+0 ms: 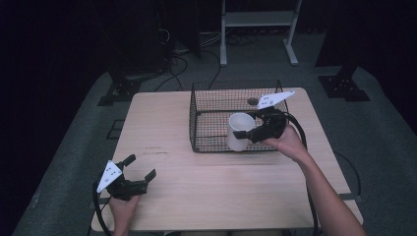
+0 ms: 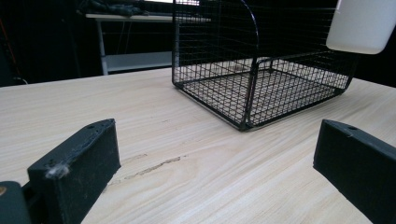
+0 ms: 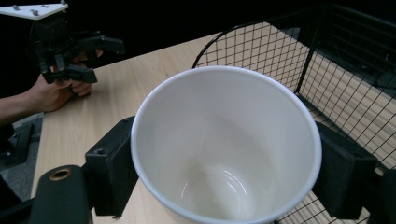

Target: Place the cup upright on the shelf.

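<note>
Item: white cup (image 1: 240, 131), centre-right of frame, over wire basket (image 1: 216, 93).
My right gripper (image 1: 249, 132) is clamped across its sides; likely stiff, slick, breakable. Left gripper (image 1: 142, 169) gapes, holding nothing.

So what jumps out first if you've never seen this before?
Probably the white ceramic mug, clamped between the black jaws of the right gripper and held above the black wire basket on the pale wooden table. Then the left gripper, open near the table's front left corner.
</note>
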A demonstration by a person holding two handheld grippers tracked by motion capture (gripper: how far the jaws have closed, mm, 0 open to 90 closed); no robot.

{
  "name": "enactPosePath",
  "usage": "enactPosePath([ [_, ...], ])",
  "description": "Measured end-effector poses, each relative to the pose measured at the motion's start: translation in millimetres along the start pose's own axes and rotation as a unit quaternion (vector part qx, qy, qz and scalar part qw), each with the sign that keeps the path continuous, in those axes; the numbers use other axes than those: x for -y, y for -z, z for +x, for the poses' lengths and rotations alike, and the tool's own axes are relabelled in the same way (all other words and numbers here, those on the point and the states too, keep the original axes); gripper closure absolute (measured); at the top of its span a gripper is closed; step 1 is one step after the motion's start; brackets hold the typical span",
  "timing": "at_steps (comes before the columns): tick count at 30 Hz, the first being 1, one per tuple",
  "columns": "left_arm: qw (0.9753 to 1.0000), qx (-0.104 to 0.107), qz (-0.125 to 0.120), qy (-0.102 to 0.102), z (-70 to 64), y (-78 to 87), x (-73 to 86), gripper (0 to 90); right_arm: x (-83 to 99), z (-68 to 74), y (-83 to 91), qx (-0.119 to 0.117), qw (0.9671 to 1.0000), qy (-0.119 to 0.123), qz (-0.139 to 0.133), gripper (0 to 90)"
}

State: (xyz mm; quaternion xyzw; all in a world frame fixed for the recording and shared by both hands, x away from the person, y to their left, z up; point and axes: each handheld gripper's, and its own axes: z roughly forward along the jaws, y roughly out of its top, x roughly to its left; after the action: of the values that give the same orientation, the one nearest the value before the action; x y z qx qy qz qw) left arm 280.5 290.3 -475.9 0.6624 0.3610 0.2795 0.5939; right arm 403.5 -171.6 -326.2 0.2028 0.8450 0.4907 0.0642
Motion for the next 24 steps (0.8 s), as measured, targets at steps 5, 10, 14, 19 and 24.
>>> enactPosePath([
  [5,1.0,0.0,0.0,0.0,0.1,0.0,0.0,0.0,-6.4,-7.7,-3.0,0.006,0.9999,-0.001,0.009,19.3],
  [10,1.0,0.0,0.0,0.0,0.1,0.0,0.0,0.0,-13.6,-14.7,-4.8,0.007,0.9999,-0.006,0.007,19.3],
  [14,1.0,0.001,0.0,0.0,0.1,0.0,0.0,0.0,-23.2,-20.3,-8.5,0.011,0.9999,-0.005,0.011,19.3],
  [19,1.0,0.002,0.0,0.001,0.0,0.0,0.0,0.0,-29.0,-24.3,-13.6,0.013,0.9998,-0.004,0.014,19.3],
  [24,1.0,0.003,-0.001,0.002,0.1,0.0,0.0,0.0,-33.5,-31.6,-20.4,0.012,0.9996,-0.011,0.021,19.3],
])
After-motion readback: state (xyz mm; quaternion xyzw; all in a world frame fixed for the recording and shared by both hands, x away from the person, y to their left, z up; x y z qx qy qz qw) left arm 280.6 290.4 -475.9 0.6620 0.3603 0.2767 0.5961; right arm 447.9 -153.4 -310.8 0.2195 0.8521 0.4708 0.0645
